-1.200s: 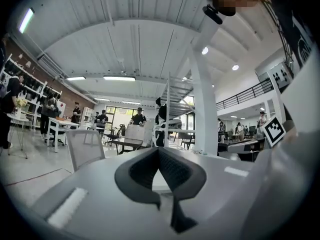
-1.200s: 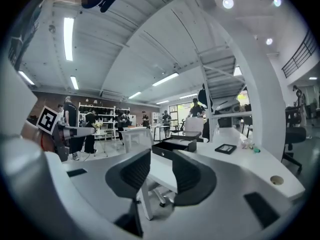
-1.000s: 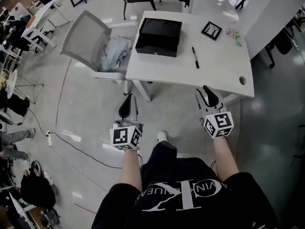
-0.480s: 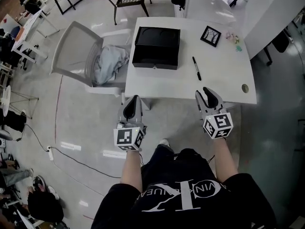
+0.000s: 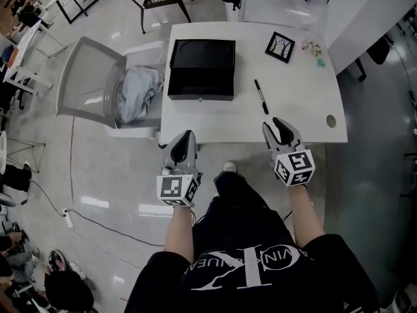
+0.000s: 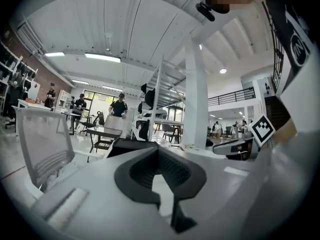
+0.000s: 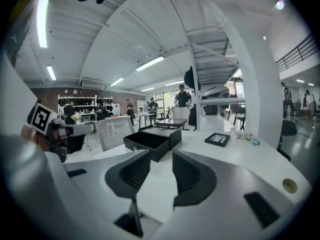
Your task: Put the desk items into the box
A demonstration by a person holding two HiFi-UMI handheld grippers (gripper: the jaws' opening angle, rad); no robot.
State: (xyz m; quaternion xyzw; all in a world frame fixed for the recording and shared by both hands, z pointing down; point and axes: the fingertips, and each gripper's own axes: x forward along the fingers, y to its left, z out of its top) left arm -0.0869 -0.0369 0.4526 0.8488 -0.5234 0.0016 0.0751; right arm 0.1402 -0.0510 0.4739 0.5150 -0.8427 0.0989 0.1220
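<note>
An open black box (image 5: 201,68) stands on the white desk (image 5: 293,109), its lid lying flat behind it. To its right lie a black pen (image 5: 260,96), a black-framed picture (image 5: 279,47) and some small trinkets (image 5: 317,52). My left gripper (image 5: 185,139) hovers at the desk's near edge, below the box, shut and empty. My right gripper (image 5: 281,127) is over the near edge below the pen, open with nothing between its fingers. The right gripper view shows the box (image 7: 150,139), picture (image 7: 218,139) and trinkets (image 7: 247,138) ahead. The left gripper (image 6: 159,151) faces the box (image 6: 132,145).
A grey mesh chair (image 5: 85,77) with a grey cloth (image 5: 137,91) on its seat stands left of the desk. A cable hole (image 5: 331,120) sits near the desk's right front corner. A white partition (image 5: 365,12) rises at the right. More tables and people are far left.
The person has stepped closer to the desk. Both grippers moved forward from over the floor to the desk's near edge. Their jaws have not changed.
</note>
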